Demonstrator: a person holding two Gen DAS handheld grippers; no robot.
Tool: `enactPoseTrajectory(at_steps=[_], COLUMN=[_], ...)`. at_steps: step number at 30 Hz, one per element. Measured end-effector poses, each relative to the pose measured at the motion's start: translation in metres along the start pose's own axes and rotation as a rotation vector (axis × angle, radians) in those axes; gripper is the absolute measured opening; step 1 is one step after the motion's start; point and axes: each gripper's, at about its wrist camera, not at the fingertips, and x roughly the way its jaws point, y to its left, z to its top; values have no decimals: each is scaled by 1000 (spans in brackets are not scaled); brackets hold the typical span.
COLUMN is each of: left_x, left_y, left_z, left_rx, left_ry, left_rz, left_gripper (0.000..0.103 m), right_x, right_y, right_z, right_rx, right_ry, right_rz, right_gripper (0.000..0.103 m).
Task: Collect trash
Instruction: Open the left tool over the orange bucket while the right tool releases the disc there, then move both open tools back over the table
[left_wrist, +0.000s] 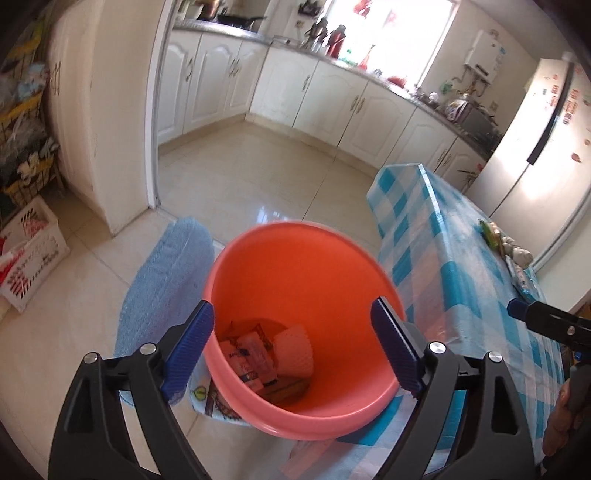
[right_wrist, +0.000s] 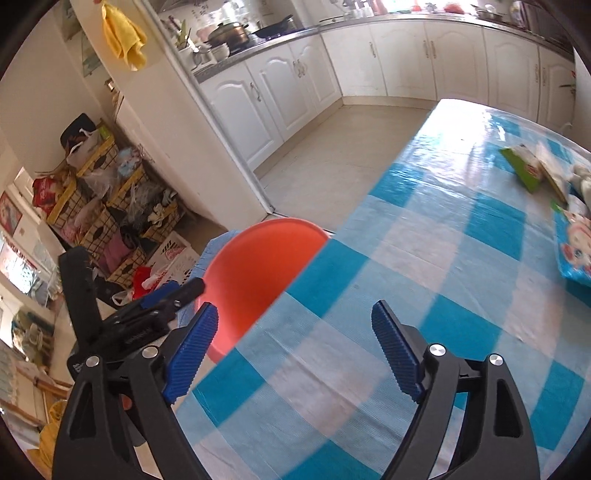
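Now, left claw wide above orange bin beside checked worktop, wrappers inside the bin, right claw wide over the worktop.

Left hand-held gripper agape; right hand-held gripper agape, empty.

Orange-pink bucket between blue ribbed fingers, pink and white wrappers inside, blue-and-white checked tablecloth beyond the fingers, light-blue cushion left of them, green packet far right
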Motion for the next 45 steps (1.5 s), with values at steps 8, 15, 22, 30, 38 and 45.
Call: enactPoseTrajectory(at_steps=[8,15,22,30,38,45], left_x=[-32,-52,-50,-42,-31,-15], left_y=[-32,-74,-106,-136,-175,-208], left_z=[10,20,18,12,9,11], left_rx=[128,238,288,299,375,413], left_ry=[-114,-154,-95,-36,9,55], left_rz=[-9,-18,-66,-111,-142,-188], left_gripper=[88,88,90,90,90,90], right_x=[-26,-47,-71,-101,-128,-149], right_y=[-21,-41,-58,-99,-148,-190], right_z=[-15,-26,-36,-43,-59,-71], right_rx=[65,90,101,193,319,395], right_ry=[-49,-124,-199,-271,-320,-342], right_rz=[37,5,-31,-49,-67,-94], right_gripper=[88,88,91,93,95,95])
